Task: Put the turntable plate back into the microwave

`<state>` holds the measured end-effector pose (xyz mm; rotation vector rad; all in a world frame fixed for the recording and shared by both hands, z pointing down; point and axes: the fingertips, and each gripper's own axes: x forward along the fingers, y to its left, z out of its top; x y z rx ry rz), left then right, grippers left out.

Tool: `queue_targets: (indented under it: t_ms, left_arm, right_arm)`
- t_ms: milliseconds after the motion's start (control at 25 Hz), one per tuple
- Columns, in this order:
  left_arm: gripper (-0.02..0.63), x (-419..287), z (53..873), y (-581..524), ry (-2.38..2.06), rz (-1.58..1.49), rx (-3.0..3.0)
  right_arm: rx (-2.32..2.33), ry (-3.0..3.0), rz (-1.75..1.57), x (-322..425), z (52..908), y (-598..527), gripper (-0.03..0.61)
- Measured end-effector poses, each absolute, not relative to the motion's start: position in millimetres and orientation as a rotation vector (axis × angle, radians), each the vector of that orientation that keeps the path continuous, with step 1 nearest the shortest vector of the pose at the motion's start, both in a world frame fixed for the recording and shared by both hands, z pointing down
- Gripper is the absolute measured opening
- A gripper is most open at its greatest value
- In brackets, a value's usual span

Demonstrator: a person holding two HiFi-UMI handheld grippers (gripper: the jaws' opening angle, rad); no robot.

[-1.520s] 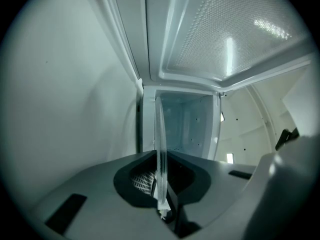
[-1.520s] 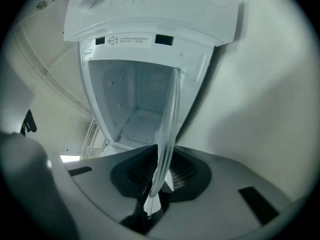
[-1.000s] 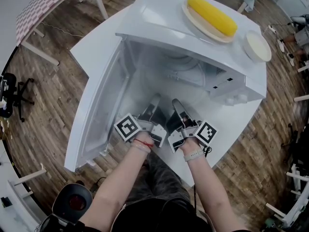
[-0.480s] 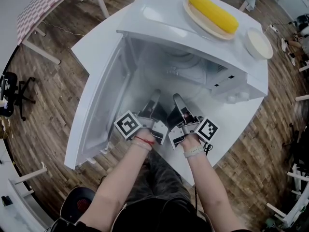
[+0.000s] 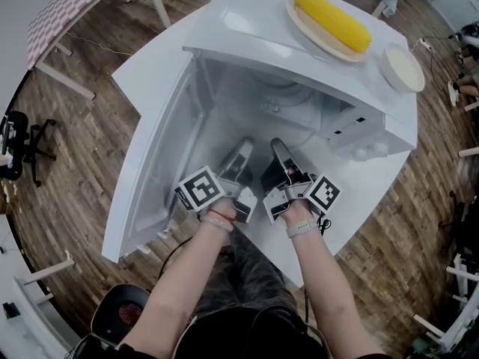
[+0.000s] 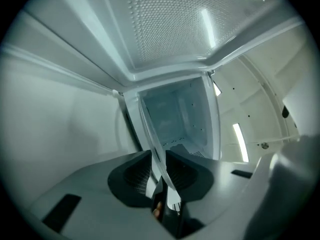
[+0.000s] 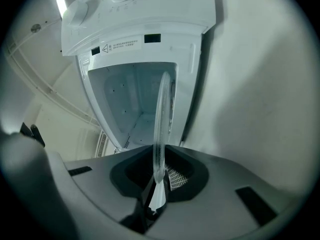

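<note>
The left gripper (image 6: 161, 174) and right gripper (image 7: 160, 176) each had jaws clamped on the turntable plate (image 7: 161, 119) rim. It wanted sliding level into the microwave (image 5: 247, 28), both sides advancing evenly.

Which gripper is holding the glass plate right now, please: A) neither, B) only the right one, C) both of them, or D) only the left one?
C: the left gripper and the right gripper are each shut on the rim of the glass plate, which stands edge-on between their jaws.
</note>
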<state>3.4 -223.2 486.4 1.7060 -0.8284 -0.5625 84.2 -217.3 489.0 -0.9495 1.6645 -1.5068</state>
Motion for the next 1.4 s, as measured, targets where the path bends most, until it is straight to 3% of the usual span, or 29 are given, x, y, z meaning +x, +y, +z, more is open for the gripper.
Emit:
queue_targets:
  t_ms: [1400]
  left_arm:
    - [0.035,30.4,475.1,-222.9,-1.008,-0.193,2.177]
  right_arm:
    - [-0.978,1.572,-1.509,99.3,499.5,-245.7,0.052]
